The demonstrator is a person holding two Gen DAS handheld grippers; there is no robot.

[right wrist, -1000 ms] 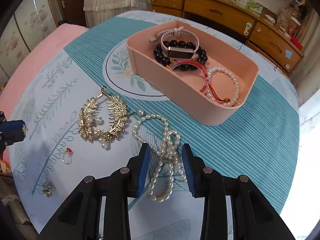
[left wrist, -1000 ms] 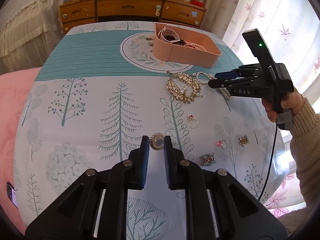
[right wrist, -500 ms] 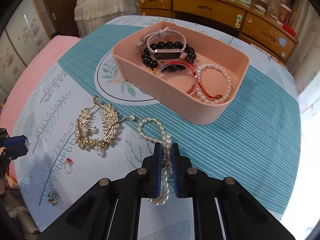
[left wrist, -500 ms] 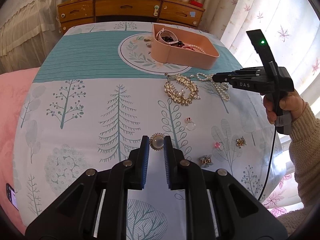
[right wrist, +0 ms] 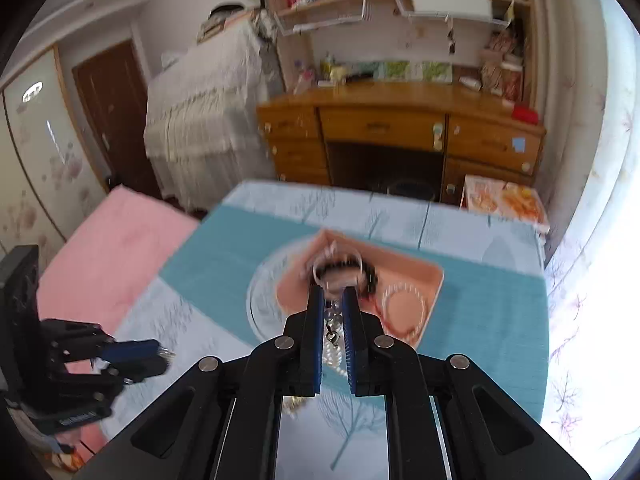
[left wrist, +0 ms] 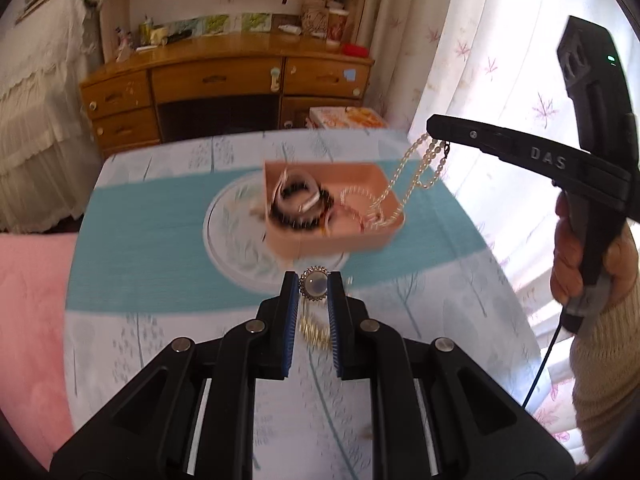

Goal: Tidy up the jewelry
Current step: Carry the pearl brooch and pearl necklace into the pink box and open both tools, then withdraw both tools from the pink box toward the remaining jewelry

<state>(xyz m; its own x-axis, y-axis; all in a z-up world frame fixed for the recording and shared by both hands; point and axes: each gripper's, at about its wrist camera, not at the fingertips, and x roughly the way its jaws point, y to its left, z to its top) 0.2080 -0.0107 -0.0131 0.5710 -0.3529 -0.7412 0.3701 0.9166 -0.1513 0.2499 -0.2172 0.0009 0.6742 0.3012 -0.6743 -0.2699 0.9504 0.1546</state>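
Observation:
My left gripper (left wrist: 314, 286) is shut on a round pearl brooch (left wrist: 315, 283) with a gold rim, held up in the air above the table. My right gripper (right wrist: 331, 300) is shut on a pearl necklace (right wrist: 334, 350); in the left wrist view that necklace (left wrist: 416, 168) dangles in loops from the right gripper (left wrist: 434, 126) over the pink tray (left wrist: 340, 242). The pink tray (right wrist: 430, 276) holds a black bead bracelet (left wrist: 298, 210), a watch and a small pearl bracelet (right wrist: 404, 306). In the right wrist view the left gripper (right wrist: 160, 350) shows at the lower left.
A tree-print cloth with a teal band (left wrist: 160, 248) covers the table. A gold hair comb (left wrist: 314, 330) lies blurred below my left fingers. A wooden desk (left wrist: 224, 84) stands behind, a curtain (left wrist: 500, 80) at the right, a pink blanket (right wrist: 112, 248) at the left.
Both grippers rose off the table. The right gripper shut on the pearl necklace and lifted it over the tray. The left one carried the brooch up and toward the tray.

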